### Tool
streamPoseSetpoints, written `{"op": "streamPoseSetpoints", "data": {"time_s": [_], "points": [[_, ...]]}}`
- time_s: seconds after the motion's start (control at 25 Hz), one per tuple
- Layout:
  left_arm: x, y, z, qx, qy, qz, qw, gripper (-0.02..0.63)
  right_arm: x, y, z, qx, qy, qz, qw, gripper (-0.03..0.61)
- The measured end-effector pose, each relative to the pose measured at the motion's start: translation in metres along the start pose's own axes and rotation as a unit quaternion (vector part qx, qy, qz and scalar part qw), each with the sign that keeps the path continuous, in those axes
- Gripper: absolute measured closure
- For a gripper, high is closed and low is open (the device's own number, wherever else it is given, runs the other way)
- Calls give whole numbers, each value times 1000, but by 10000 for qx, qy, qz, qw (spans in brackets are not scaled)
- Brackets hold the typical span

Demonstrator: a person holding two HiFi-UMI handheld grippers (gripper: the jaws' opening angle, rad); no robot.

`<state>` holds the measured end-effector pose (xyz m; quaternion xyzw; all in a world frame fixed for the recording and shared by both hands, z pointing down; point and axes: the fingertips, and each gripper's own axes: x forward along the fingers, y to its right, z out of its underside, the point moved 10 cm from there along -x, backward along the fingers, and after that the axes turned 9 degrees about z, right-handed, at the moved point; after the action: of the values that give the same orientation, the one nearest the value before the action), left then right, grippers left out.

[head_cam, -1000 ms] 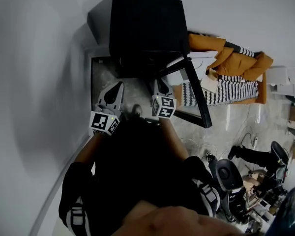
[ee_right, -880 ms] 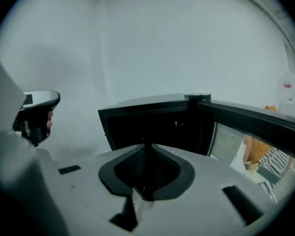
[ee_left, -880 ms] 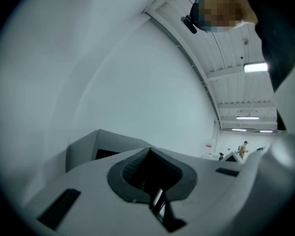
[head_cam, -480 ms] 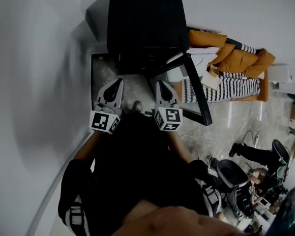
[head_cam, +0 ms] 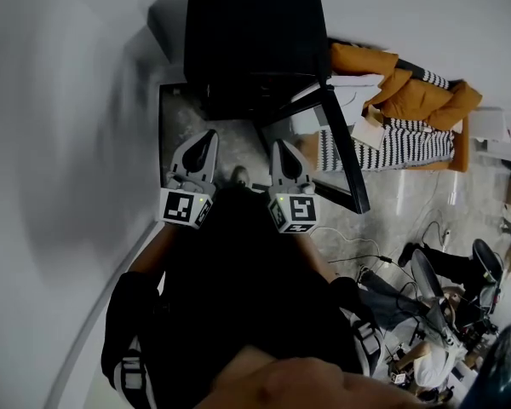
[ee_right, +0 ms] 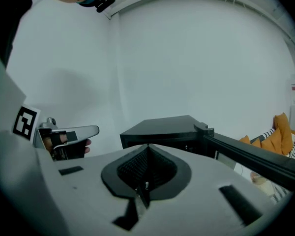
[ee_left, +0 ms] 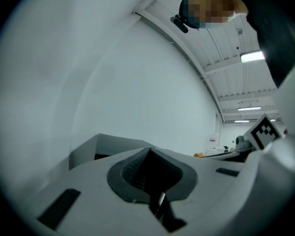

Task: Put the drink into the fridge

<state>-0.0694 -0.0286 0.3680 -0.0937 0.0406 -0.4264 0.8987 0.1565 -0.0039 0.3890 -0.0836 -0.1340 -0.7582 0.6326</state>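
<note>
White walls corner a black mini fridge, its door open rightward. The left gripper has its jaws together, empty. The right gripper, raised since before, has just closed on nothing.

A white wall at left, pale mottled floor, orange cushions at right

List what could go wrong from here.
1. The left tongs and right tongs are both shut and empty, the right having just closed on nothing. Nothing to load is in view, so the black box-shaped fridge may stand open needlessly.
2. Its open black-framed door juts out beside the right tongs and could get knocked.
</note>
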Motion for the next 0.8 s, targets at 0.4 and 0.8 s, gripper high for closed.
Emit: {"op": "streamPoseSetpoints", "data": {"time_s": [0.4, 0.8], "points": [[4, 5, 3, -27, -35, 36, 10000, 609, 1, 8, 0, -18, 80, 8, 10000, 577], [8, 4, 5, -91, 7, 12, 10000, 609, 6, 11, 0, -22, 63, -54, 10000, 577]]}}
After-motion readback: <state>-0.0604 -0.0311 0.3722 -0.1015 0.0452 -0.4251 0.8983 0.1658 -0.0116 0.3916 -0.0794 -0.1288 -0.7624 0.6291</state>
